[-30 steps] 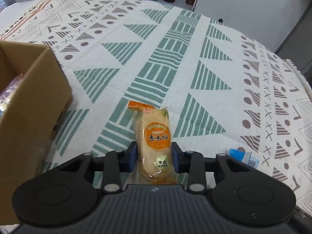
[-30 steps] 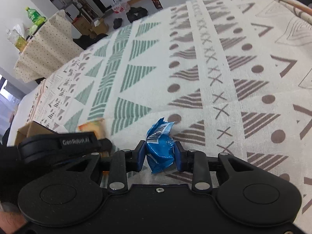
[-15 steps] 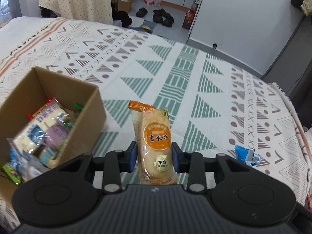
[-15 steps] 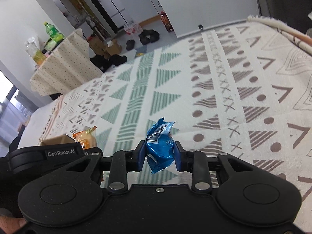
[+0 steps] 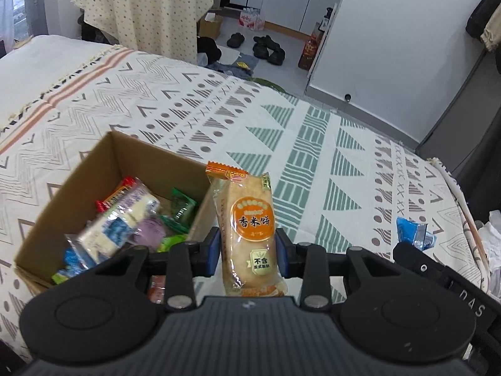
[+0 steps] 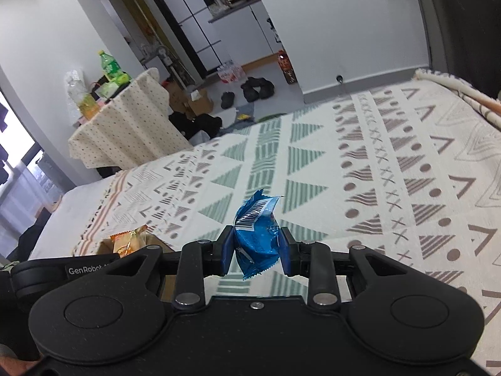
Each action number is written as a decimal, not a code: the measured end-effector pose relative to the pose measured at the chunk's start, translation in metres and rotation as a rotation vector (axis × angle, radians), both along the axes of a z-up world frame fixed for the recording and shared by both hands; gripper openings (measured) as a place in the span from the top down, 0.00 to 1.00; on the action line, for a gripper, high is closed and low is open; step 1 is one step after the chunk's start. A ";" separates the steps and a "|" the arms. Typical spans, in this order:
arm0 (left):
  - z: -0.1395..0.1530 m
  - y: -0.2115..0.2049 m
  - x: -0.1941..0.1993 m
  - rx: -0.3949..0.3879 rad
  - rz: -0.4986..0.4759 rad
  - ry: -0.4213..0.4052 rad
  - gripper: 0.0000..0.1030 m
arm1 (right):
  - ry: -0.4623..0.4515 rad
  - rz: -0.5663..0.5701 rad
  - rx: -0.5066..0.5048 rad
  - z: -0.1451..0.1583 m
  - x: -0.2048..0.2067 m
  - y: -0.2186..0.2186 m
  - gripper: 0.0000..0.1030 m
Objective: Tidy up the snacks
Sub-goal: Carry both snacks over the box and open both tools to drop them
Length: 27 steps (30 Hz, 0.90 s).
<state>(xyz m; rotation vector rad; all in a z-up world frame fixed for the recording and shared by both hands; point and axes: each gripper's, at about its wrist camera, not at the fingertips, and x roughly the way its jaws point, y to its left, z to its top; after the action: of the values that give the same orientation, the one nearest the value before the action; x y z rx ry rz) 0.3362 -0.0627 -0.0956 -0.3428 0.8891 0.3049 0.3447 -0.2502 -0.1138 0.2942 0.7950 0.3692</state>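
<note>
Rice cracker (image 5: 247,228) clamped upright in left gripper (image 5: 247,249), pads biting the lower half, crimped orange end up at 12 o'clock. Held in the air, near the right wall of box (image 5: 67,192), which sits at 10 o'clock on bedspread (image 5: 313,144). Box already part full: white pack (image 5: 120,219), purple pack (image 5: 150,230), green packs (image 5: 181,206). Blue snack (image 6: 256,235) pinched in right gripper (image 6: 256,252), wrapper crumpled, barcode end up, also off the bedspread. From left view, blue snack at 3 o'clock, just beside the cracker's gripper. Beyond the bed at 12 o'clock, shoes (image 5: 266,47) on the floor and draped table (image 5: 141,9).

Likely step: carry both to the box and drop in.

Risks, as judgement:
- Cracker appears to hang over the box wall rather than over the opening; released here, could strike the rim and tumble onto the bedspread.
- Tall pack held low; a quick swing could pivot it in the pads or slip it out.
- Hard squeeze could crack the cracker.
- Grippers close together; both heading for one opening could collide.
- Light cardboard on soft bedding; a nudge could shift or tip it.
</note>
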 end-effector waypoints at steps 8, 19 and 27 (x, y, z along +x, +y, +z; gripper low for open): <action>0.022 0.026 -0.018 0.008 0.026 -0.034 0.66 | -0.058 0.028 0.005 0.019 -0.012 0.018 0.71; 0.039 0.066 -0.041 0.020 0.089 -0.058 0.66 | -0.096 0.094 0.002 0.032 -0.025 0.050 0.71; 0.040 0.102 -0.051 0.013 0.114 -0.051 0.66 | -0.125 0.135 -0.012 0.035 -0.031 0.078 0.71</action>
<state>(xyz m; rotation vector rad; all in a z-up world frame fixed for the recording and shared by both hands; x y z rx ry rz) 0.2854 0.0393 -0.0561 -0.3881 0.8184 0.4054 0.3136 -0.1721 -0.0790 0.2045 0.6955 0.5043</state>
